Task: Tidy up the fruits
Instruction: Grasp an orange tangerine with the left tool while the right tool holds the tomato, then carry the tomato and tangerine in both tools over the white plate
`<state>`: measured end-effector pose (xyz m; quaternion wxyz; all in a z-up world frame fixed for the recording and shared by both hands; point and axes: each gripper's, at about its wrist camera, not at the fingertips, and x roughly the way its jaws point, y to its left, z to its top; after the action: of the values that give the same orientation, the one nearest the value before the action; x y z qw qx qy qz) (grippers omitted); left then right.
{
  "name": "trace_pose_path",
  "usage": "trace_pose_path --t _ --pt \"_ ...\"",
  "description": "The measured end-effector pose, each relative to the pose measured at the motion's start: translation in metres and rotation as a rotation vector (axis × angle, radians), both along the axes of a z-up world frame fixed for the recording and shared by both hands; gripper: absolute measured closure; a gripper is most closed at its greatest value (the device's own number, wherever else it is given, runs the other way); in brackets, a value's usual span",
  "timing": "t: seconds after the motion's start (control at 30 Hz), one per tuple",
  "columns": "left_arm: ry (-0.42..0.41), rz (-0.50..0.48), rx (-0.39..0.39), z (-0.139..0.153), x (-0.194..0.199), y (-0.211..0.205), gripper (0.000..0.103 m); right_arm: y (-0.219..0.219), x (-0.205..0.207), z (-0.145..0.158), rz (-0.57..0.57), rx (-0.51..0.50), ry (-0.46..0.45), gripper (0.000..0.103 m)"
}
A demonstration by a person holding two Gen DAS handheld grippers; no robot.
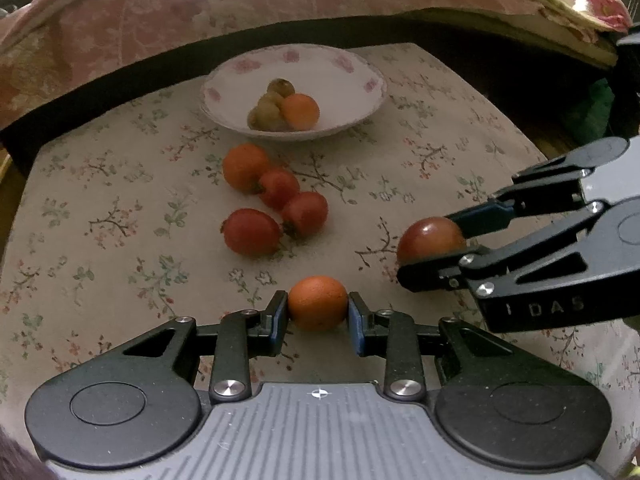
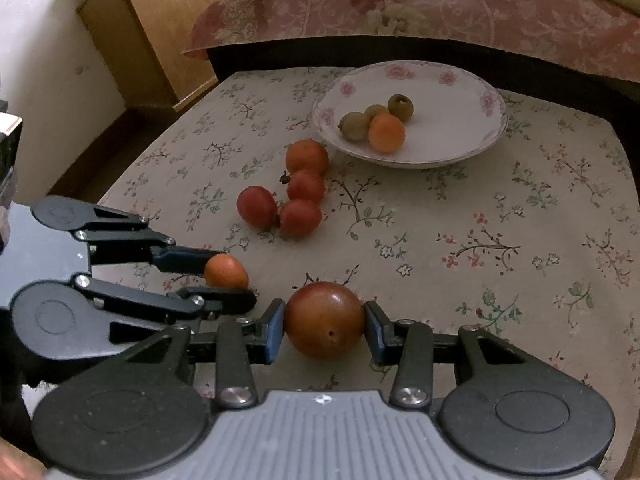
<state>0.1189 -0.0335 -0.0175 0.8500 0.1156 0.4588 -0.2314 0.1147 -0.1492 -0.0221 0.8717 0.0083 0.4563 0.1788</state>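
Bench: flowered cloth (image 1: 120,208), plate (image 1: 360,80) at far side.
Left gripper (image 1: 318,310): jaws clamped on small orange fruit (image 1: 318,302).
Right gripper (image 2: 325,324): jaws holding dark red fruit (image 2: 325,320).

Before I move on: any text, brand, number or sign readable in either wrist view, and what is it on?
"I D A S": faint raised letters on the side of the right gripper body, seen in the left wrist view; partly blurred, possibly incomplete.
Small crosshair mark, not text, on each gripper's grey ribbed top.
Nothing else readable.
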Motion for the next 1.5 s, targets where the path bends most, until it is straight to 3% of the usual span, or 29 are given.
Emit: trace_pose_path --t 0.93,1.5 --pt "-0.134 0.072 -0.086 0.044 0.054 -0.013 0.065 -0.014 0.04 0.04 -0.113 -0.029 -0.139 0.061" --pt "-0.18 0.1 -0.079 0.035 0.114 -0.025 0.065 -0.027 0.104 0.034 -0.157 -0.047 -0.189 0.061"
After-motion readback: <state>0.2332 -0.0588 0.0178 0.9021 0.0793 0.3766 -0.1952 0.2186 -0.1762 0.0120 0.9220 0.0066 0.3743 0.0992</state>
